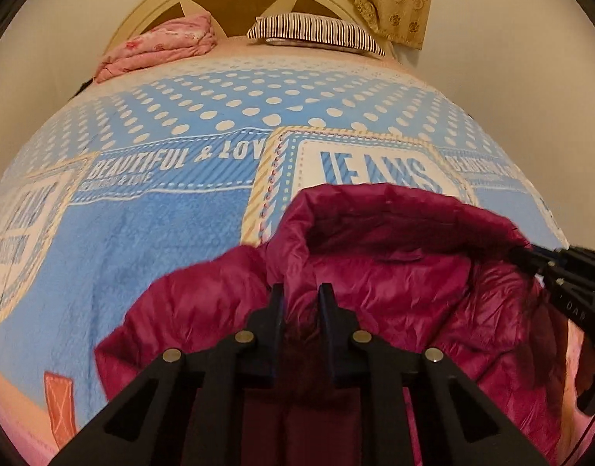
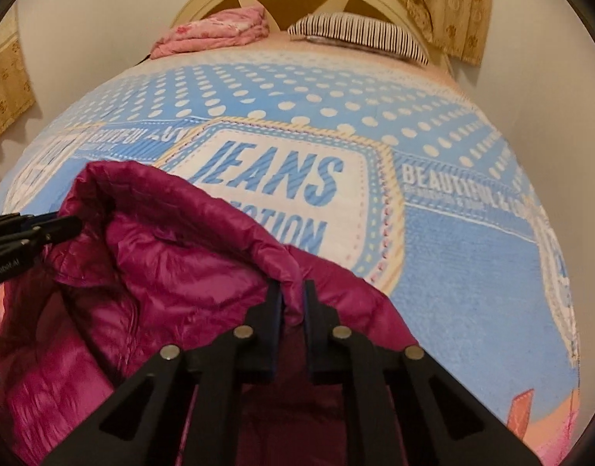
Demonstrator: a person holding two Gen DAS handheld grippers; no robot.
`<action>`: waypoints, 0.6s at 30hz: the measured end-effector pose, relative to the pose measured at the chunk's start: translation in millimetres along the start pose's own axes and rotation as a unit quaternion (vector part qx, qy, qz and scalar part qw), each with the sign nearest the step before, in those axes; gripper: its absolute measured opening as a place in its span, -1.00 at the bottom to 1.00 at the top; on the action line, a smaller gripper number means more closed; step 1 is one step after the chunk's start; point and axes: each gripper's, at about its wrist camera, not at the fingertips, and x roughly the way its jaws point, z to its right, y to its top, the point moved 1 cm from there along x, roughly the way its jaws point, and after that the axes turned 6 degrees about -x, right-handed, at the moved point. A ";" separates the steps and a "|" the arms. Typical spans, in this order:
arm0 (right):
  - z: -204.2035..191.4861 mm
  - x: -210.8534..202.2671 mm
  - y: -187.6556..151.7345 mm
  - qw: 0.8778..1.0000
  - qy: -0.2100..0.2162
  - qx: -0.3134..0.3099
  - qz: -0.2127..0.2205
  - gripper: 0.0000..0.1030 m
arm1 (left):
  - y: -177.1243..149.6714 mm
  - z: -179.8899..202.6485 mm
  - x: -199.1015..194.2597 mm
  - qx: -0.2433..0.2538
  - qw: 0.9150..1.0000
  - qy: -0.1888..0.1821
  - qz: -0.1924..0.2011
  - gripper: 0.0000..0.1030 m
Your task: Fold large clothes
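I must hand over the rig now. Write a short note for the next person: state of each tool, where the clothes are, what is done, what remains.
Left tool: shut on the magenta jacket, at the collar fabric.
Right tool: shut on the same jacket, at the hood's edge.
The jacket lies bunched at the near end of the blue bedspread.
Done: both grips taken.
Left: spread the jacket flat, then all folds; none is visible yet.

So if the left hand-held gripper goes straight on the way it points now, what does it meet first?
Probably the magenta jacket: the left hand-held gripper is already shut on a fold of it, and more of the fabric is bunched directly ahead. Beyond lies the blue bedspread, though depth is unclear.
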 end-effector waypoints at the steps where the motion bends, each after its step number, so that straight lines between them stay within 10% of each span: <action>1: -1.4 -3.0 -6.7 1.000 -0.007 -0.007 0.001 -0.81 | -6.7 -1.2 -1.5 0.000 1.000 0.000 0.000 -0.68; 14: 1.3 21.9 -51.8 0.999 -0.034 -0.015 -0.013 -0.83 | -30.7 -8.6 -17.9 -0.026 1.000 -0.008 0.016 -0.64; 18: 3.9 24.3 -53.6 0.999 -0.029 -0.008 -0.011 -0.83 | -13.0 -1.5 -64.7 -0.033 0.995 -0.027 0.095 0.30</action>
